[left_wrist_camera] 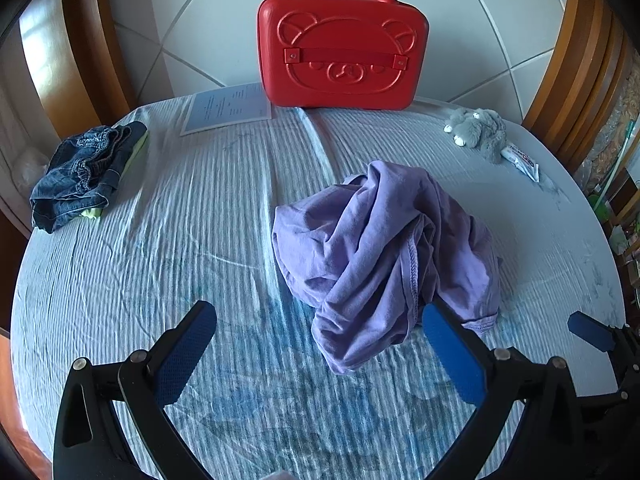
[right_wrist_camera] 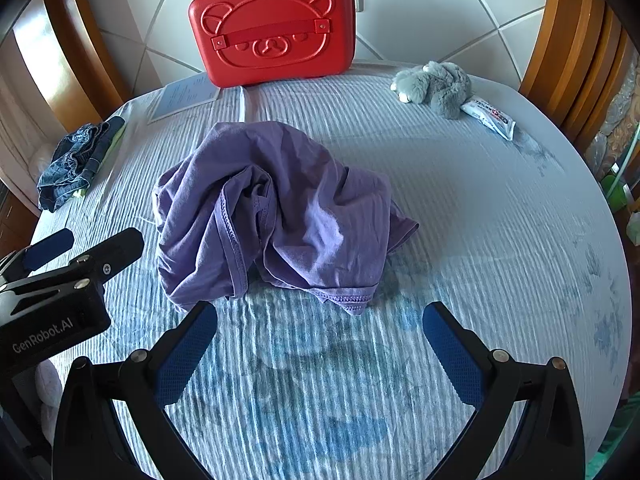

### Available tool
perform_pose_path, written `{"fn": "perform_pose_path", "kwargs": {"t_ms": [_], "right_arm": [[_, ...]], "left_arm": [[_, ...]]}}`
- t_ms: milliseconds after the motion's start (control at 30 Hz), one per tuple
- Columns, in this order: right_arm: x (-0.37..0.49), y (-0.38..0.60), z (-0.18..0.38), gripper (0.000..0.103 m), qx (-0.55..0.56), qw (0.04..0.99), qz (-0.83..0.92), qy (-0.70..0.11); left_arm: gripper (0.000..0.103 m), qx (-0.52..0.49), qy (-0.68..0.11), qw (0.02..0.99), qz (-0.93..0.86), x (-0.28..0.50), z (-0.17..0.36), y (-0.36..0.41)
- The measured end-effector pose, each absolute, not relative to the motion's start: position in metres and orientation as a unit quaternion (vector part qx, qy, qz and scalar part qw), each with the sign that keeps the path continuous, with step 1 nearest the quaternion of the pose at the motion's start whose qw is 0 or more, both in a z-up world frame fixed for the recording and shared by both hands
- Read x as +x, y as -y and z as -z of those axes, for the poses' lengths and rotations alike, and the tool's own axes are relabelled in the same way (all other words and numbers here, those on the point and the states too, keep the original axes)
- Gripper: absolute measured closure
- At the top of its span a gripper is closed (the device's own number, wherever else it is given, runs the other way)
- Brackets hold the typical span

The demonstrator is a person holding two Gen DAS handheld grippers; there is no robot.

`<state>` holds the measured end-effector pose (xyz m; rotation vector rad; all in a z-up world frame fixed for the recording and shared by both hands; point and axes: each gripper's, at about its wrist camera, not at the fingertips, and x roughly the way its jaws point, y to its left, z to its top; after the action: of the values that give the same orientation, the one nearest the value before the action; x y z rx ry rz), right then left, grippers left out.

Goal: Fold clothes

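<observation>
A crumpled purple shirt (left_wrist_camera: 384, 256) lies in a heap on the striped blue cloth of the table (left_wrist_camera: 180, 240); it also shows in the right wrist view (right_wrist_camera: 276, 216). My left gripper (left_wrist_camera: 320, 324) is open and empty, just in front of the heap's near edge, its right finger beside the cloth. My right gripper (right_wrist_camera: 320, 320) is open and empty, just short of the shirt's near hem. The left gripper also shows at the left of the right wrist view (right_wrist_camera: 84, 246). A folded pile of denim (left_wrist_camera: 88, 172) lies at the far left.
A red bear-face case (left_wrist_camera: 342, 52) stands at the table's back edge, with a paper sheet (left_wrist_camera: 228, 108) beside it. A grey plush toy (left_wrist_camera: 478, 130) and a white tube (left_wrist_camera: 520, 160) lie at the back right. Wooden chairs stand behind both sides.
</observation>
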<state>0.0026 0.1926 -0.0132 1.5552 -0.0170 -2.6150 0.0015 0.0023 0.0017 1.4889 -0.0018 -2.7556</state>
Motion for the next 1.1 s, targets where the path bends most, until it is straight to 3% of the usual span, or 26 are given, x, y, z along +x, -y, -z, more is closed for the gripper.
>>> {"fn": "perform_pose_path", "kwargs": {"t_ms": [1100], "right_arm": [[0.004, -0.195, 0.007, 0.000, 0.499, 0.039, 0.865, -0.001]], "left_arm": [[0.000, 0.478, -0.010, 0.015, 0.878, 0.009, -0.004, 0.004]]}}
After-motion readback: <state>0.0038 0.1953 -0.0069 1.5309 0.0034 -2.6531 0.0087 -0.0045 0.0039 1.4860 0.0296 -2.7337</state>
